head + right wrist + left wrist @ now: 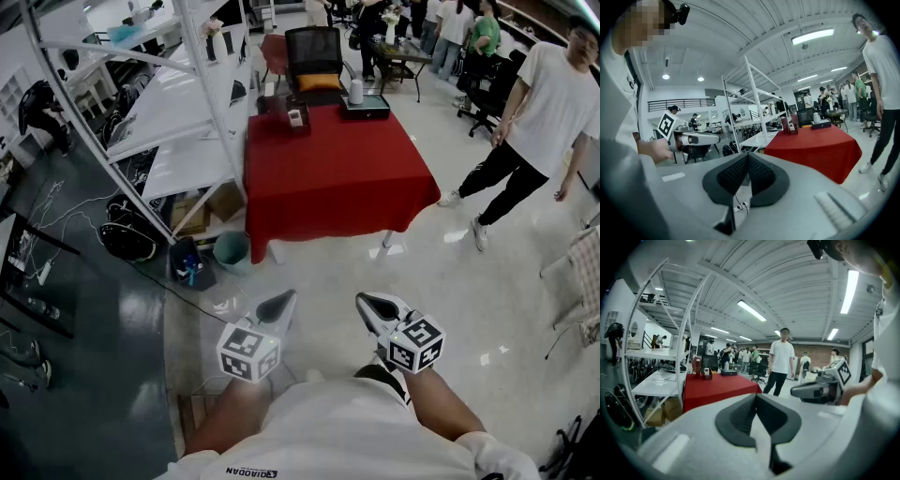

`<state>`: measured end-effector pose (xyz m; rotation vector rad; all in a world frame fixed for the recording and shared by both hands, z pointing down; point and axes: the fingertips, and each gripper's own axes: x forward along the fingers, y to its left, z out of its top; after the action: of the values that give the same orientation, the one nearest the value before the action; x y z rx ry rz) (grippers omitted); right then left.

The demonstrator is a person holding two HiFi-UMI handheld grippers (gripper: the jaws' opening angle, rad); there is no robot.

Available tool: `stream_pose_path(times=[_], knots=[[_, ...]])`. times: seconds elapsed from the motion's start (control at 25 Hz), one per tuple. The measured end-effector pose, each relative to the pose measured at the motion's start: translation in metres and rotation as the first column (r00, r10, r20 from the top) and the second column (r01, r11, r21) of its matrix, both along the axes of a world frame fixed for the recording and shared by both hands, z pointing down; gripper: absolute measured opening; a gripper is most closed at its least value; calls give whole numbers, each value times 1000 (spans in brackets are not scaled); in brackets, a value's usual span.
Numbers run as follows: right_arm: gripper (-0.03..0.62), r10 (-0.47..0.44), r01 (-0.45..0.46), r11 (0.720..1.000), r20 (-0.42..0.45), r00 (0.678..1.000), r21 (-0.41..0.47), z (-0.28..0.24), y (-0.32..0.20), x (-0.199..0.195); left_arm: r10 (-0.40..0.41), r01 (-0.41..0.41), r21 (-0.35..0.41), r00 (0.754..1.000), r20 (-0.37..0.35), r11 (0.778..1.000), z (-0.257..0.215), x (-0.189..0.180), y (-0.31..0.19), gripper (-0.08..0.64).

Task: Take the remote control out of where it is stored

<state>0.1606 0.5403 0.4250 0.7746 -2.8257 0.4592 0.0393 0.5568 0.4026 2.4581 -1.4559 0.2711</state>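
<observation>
A small dark holder [296, 117] stands at the far left of the red-clothed table [337, 178], with a pale remote control upright in it. The holder also shows small and distant in the left gripper view [707, 373] and the right gripper view [791, 127]. My left gripper [281, 302] and right gripper [370, 302] hang side by side over the floor, well short of the table. Both are shut with nothing between the pads. In their own views the left gripper's [756, 399] and the right gripper's [747, 158] pads meet.
A black box [367, 108] and a white cup [356, 91] sit at the table's far edge. A white shelving rack [178, 122] stands on the left, with a teal bucket [232, 250] and a blue crate [190, 263] by it. A person [544, 112] walks on the right.
</observation>
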Motion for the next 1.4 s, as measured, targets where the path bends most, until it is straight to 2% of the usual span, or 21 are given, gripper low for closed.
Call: stream_pose_path(times=[0.48,0.68,0.8,0.96,1.16,1.4], knots=[[5,-7,7,1000,-11,1000,7,-5,2,-3,4,-4,3,1000,0,1000,-6,-3,1,2],[6,-7,7,1000,24,1000,-1,-10,1,-8,7,-7,2,1000,-1,1000,-6,-6,-1,2],[6,14,-14,1000,45,999,-2,-8,0,-9,5,-5,3,1000,-3,1000,-2,-7,0,3],[6,32,-32,999,30,999,10,-6,-4,-9,4,-4,-1,1000,-7,1000,-1,-9,0,3],[6,-4,4,1000,30,1000,0,-6,-2,-19,-2,2,-3,1000,-14,1000,-2,-17,-2,2],[6,1,0,999,37,999,-33,-3,-9,-25,-9,9,-23,1000,-18,1000,4,-24,-6,2]])
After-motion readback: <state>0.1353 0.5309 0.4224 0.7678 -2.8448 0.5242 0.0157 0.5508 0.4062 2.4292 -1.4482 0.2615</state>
